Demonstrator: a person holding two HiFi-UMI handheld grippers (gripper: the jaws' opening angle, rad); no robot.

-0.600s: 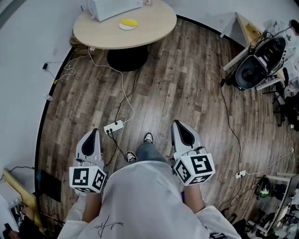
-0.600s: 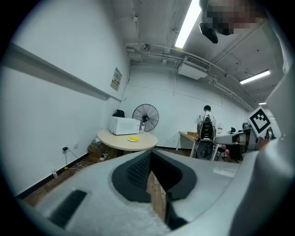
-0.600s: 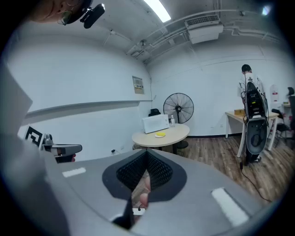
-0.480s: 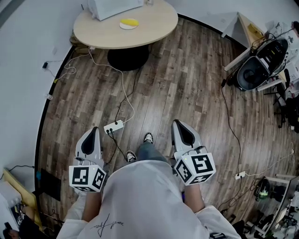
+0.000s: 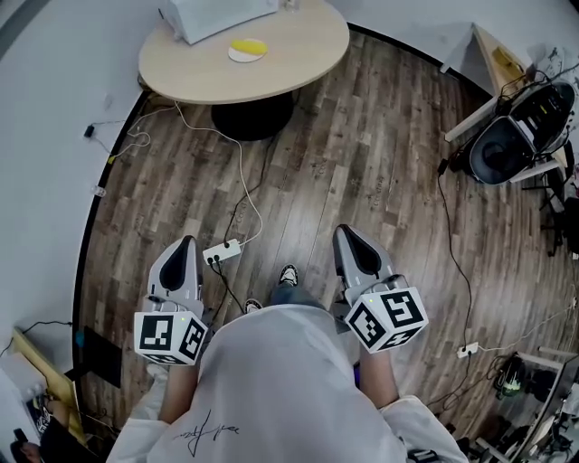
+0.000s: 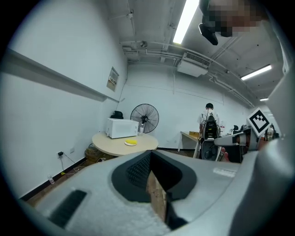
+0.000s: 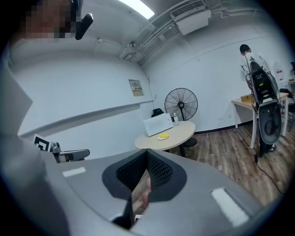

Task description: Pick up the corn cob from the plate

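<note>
The yellow corn cob [image 5: 248, 45] lies on a small white plate [image 5: 233, 56] on the round wooden table [image 5: 298, 50], far ahead of me across the floor. It also shows as a small yellow spot in the left gripper view, corn cob [image 6: 132, 142], and in the right gripper view, corn cob [image 7: 163, 136]. My left gripper [image 5: 187, 244] and right gripper [image 5: 346, 233] are held close to my body, both shut with nothing in them. In their own views the left gripper [image 6: 150, 156] and right gripper [image 7: 146, 154] point toward the table.
A white microwave [image 5: 213, 14] stands on the table behind the plate. A power strip [image 5: 222, 252] and cables lie on the wood floor between me and the table. A black machine [image 5: 507, 145] and a desk stand at the right. A person [image 6: 209, 120] stands by them.
The head view has shifted a little, and both grippers sit slightly lower in it. One foot has drawn back under my body. Both grippers stay shut.
</note>
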